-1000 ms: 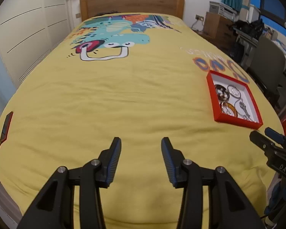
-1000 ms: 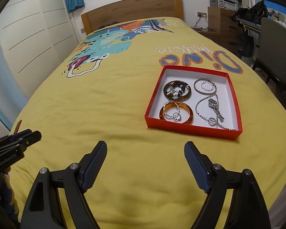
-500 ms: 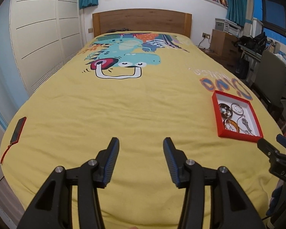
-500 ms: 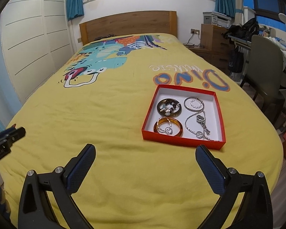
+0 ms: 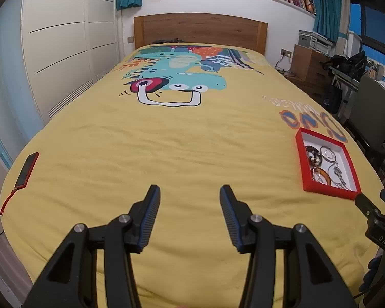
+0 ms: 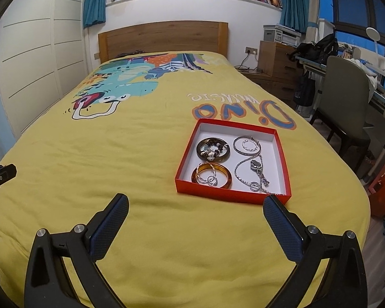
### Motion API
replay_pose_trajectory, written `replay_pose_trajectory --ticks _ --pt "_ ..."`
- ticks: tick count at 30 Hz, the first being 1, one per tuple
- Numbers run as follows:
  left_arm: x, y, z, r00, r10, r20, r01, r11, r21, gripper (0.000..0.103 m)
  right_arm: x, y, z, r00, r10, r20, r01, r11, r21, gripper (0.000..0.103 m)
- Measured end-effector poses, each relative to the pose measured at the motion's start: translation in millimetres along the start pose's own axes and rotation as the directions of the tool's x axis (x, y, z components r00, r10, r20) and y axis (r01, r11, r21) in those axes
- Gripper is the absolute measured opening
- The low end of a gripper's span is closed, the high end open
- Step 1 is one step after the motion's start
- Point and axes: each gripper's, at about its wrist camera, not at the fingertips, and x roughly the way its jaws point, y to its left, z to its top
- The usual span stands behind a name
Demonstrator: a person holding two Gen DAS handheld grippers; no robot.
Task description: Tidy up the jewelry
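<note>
A shallow red box [image 6: 183, 157] with a white inside lies on the yellow bedspread; it also shows in the left wrist view [image 5: 300, 165] at the right. In it lie a dark bangle with a beaded bracelet [image 6: 213, 150], an amber bangle with silver rings [image 6: 211, 176], silver hoops [image 6: 247, 145] and a silver chain with a pendant [image 6: 256, 170]. My right gripper [image 6: 196, 206] is open wide and empty, above the bed just short of the box. My left gripper [image 5: 190, 197] is open and empty, above the bed well left of the box.
A red phone with a strap [image 5: 27, 170] lies at the bed's left edge. A wooden headboard [image 6: 164, 37] stands at the far end. A chair [image 6: 346, 97], a desk and drawers [image 6: 276, 56] stand right of the bed. White wardrobe doors [image 5: 61, 51] line the left.
Both grippers have pulled back and tilted up, so the box looks smaller and farther away. The right jaws have opened wider. The jewelry has not moved.
</note>
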Motion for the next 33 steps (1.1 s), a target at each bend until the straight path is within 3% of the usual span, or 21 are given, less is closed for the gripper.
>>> replay_pose_trajectory --ticks 33 --pt "30.4 10.6 -19.2 0.996 -0.031 -0.078 0.031 1.000 0.002 0.055 23.3 14.3 -14.5 0.994 -0.034 -0.099 0.032 0.999 -0.029 0.102"
